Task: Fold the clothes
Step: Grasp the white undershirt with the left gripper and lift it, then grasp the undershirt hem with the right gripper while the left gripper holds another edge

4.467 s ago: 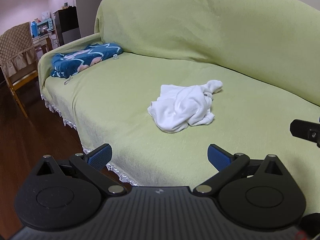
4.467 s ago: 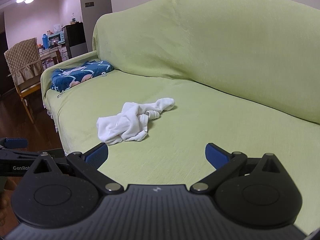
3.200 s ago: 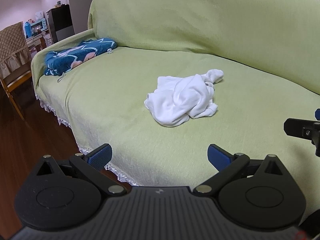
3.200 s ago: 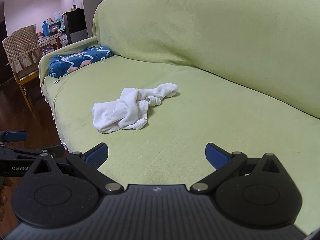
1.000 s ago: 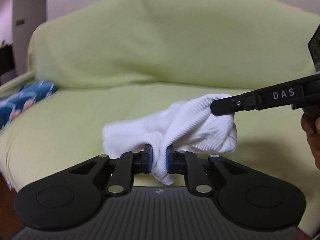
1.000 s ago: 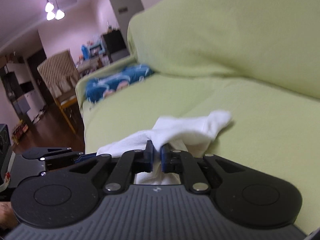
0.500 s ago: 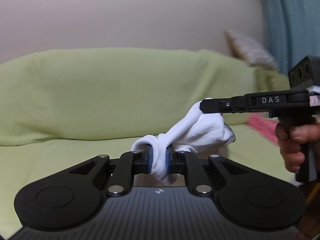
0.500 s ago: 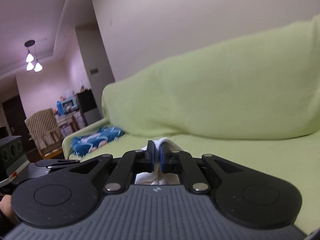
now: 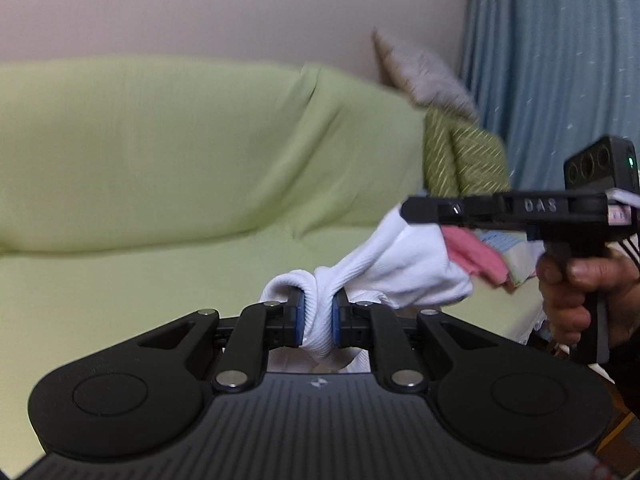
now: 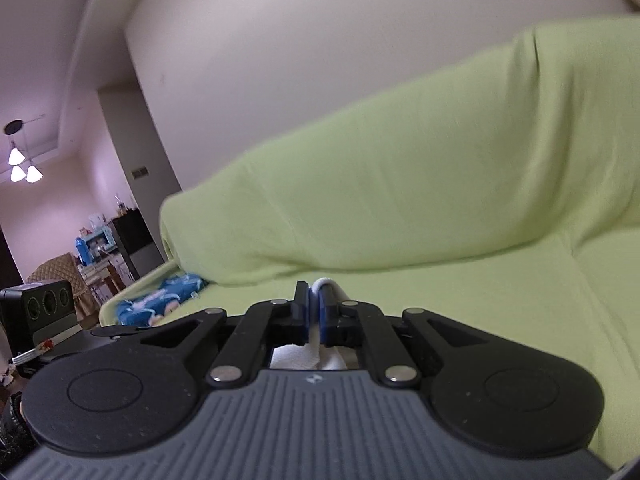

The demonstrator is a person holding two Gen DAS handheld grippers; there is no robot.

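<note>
A white ribbed garment hangs in the air above the green-covered sofa, stretched between both grippers. My left gripper is shut on a bunched fold of it near the bottom of the left wrist view. My right gripper reaches in from the right, held by a hand, and is shut on the garment's upper edge. In the right wrist view, the right gripper pinches a thin strip of the white garment; most of the cloth hangs hidden below the fingers.
A pink cloth and other folded clothes lie at the sofa's right end, below a striped green cushion and a blue curtain. A blue patterned blanket lies at the sofa's left end; a chair and cabinets stand beyond.
Both grippers closed on the crumpled white garment and lifted it off the seat. Over the last second they rose and swung toward the sofa's right end, with the cloth stretched between them.
</note>
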